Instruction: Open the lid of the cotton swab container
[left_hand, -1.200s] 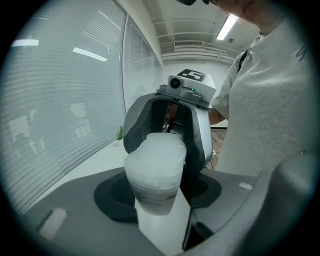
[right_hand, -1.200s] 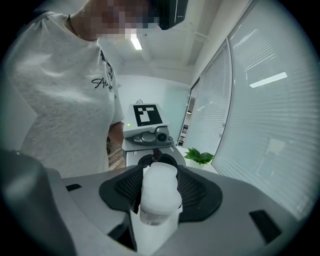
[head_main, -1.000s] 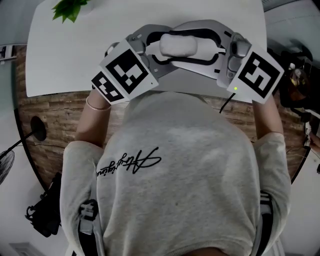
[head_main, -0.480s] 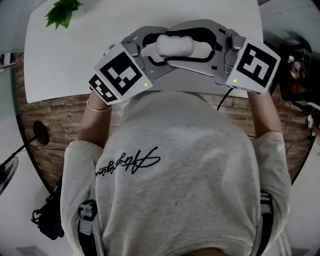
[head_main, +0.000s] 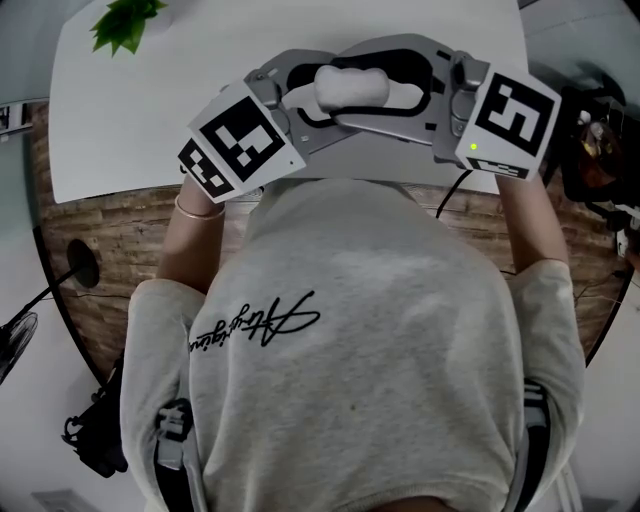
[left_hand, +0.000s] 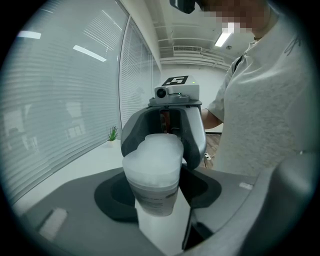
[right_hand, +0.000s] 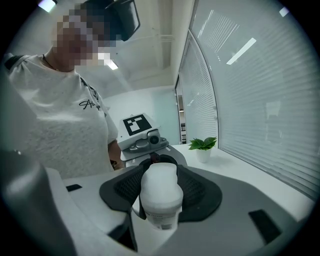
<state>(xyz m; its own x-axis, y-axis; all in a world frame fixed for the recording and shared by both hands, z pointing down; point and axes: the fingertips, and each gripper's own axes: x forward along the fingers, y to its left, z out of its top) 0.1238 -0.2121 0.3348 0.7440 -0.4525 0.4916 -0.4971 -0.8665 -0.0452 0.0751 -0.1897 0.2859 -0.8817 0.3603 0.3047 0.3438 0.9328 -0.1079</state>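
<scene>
The white cotton swab container (head_main: 350, 88) hangs over the white table (head_main: 130, 110), gripped from both sides. Its frosted lid is on top and a printed label wraps the lower body (left_hand: 154, 199). My left gripper (head_main: 305, 95) comes in from the left and its dark pads (left_hand: 112, 197) press the container's sides. My right gripper (head_main: 415, 88) faces it from the right, also shut on the container (right_hand: 161, 192), with its pads (right_hand: 197, 192) against it. The lid looks closed.
A small potted plant (head_main: 125, 22) stands at the table's far left corner. The person's grey-shirted torso (head_main: 350, 330) fills the near side. Window blinds (right_hand: 260, 100) run along the table's far side. Wooden floor (head_main: 110, 240) shows below the table edge.
The right gripper has rolled about its own axis, so its marker cube shows a different face. Both grippers sit slightly higher in the head view. The container stays between them.
</scene>
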